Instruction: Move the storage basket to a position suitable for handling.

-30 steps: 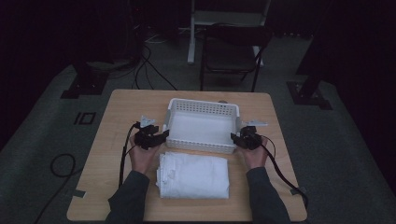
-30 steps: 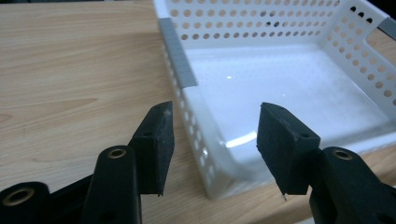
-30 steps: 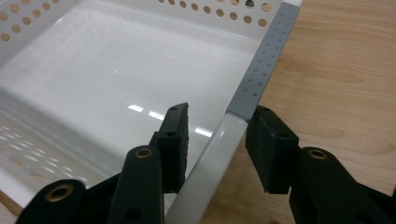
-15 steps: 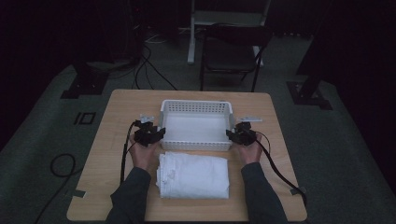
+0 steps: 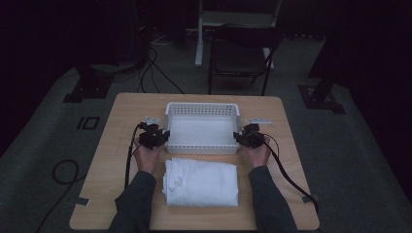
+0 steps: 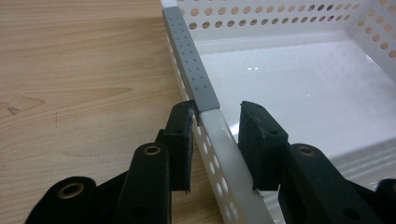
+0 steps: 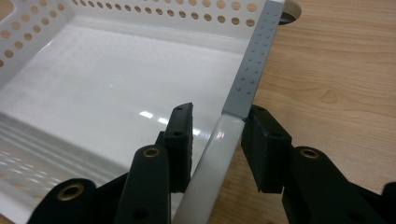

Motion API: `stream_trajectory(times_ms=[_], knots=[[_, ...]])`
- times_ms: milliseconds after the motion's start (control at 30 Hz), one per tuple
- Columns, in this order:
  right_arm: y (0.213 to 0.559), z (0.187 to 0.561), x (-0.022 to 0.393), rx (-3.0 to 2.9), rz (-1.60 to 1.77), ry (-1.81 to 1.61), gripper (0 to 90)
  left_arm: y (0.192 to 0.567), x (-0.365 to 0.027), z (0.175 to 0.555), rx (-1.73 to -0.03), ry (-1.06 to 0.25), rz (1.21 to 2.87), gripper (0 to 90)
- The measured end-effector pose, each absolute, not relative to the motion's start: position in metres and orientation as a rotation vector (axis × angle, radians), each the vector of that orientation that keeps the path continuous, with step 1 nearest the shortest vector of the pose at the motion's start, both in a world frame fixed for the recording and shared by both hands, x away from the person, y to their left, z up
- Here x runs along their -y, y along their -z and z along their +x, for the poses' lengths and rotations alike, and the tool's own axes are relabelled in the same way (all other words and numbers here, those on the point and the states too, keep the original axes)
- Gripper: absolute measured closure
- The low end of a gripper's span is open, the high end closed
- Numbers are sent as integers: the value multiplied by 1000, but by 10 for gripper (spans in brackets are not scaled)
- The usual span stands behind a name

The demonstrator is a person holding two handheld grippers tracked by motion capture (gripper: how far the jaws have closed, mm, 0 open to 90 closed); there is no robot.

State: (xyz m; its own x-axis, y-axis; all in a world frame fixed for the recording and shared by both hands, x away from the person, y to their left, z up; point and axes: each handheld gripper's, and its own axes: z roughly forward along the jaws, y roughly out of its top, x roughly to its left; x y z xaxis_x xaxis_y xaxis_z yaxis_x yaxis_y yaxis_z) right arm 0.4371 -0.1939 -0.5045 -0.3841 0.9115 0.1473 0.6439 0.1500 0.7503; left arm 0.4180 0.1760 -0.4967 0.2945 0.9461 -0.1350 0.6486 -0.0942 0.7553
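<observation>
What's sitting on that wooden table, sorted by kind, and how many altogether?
White perforated plastic basket: 1
Folded white cloth: 1
Black two-jaw grippers, left and right, each straddling a basket side rim: 2
Total: 4

a light wooden table (image 5: 111, 160) carries a white perforated basket (image 5: 202, 110) toward its far middle and a folded white cloth (image 5: 201, 182) just nearer, toward the near edge.
</observation>
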Motion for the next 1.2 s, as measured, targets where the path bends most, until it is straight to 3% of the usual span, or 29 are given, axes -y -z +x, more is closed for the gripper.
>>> stream_trajectory(times_ms=[133, 200, 333, 500, 833, 1200], knots=[[504, 438, 194, -2090, 1493, -1080, 641, 497, -176, 419, -1435, -503, 1811, 646], [504, 438, 195, -2093, 1490, -1076, 631, 496, -177, 418, -1442, -514, 1802, 588], [499, 433, 197, -2084, 1472, -1087, 555, 490, -183, 412, -1442, -543, 1773, 490], [486, 422, 203, -2061, 1437, -1088, 463, 482, -190, 398, -1429, -562, 1741, 441], [478, 390, 213, -2083, 1373, -1087, 457, 474, -195, 369, -1367, -556, 1744, 412], [480, 350, 207, -2159, 1321, -1114, 375, 468, -193, 334, -1310, -549, 1744, 400]])
